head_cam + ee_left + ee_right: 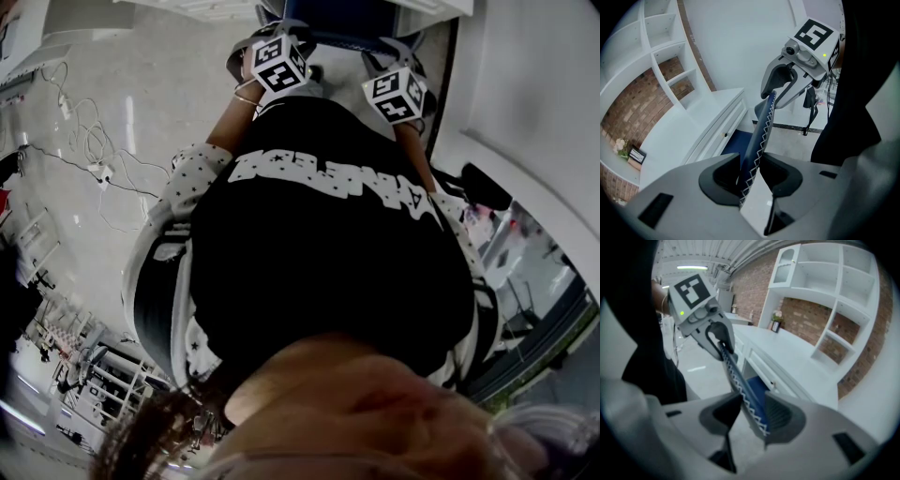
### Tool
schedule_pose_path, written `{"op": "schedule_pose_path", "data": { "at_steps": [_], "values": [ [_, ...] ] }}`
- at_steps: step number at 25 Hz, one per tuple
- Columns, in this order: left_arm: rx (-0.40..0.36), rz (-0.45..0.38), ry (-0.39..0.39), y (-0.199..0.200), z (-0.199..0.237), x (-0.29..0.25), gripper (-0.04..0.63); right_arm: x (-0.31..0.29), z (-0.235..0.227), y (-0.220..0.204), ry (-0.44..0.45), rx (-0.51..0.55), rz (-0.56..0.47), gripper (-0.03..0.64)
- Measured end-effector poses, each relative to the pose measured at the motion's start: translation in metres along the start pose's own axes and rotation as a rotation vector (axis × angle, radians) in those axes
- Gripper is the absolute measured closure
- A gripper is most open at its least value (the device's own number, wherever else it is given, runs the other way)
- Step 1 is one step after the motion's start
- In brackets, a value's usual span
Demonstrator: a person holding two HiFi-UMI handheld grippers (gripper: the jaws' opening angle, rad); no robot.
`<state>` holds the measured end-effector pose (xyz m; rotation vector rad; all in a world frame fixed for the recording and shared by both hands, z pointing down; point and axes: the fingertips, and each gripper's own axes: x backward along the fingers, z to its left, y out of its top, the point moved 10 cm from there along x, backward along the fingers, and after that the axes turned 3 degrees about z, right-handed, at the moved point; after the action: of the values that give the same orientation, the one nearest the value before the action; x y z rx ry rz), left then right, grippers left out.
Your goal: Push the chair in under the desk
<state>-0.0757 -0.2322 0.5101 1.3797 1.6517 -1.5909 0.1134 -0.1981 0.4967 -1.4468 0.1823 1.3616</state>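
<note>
The chair's backrest [761, 126] is dark blue with white zigzag stitching along its top edge. My left gripper [751, 172] is shut on that edge, which runs up between its pads. My right gripper [749, 411] is shut on the same edge [738, 378] further along. Each gripper shows in the other's view, clamped on the backrest: the right gripper [785, 89] and the left gripper [716, 341]. The blue chair seat [736, 143] lies partly under the white desk [710, 124]. In the head view the marker cubes [278, 64] [396, 96] stand above my black shirt, with the chair [347, 19] beyond.
The white desk [787, 357] has drawers and a tall white shelf unit [834, 296] against a brick wall [633, 103]. A small frame and flowers [629, 152] sit on the desktop. Cables and a power strip [98, 164] lie on the floor at my left.
</note>
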Motion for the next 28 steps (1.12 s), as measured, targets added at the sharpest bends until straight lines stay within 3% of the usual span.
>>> {"op": "schedule_pose_path", "data": {
  "at_steps": [28],
  "values": [
    [-0.007, -0.005, -0.01, 0.0018, 0.0094, -0.0045, 0.436, -0.0059, -0.007, 0.0038, 0.003, -0.008, 0.011, 0.445]
  ]
}}
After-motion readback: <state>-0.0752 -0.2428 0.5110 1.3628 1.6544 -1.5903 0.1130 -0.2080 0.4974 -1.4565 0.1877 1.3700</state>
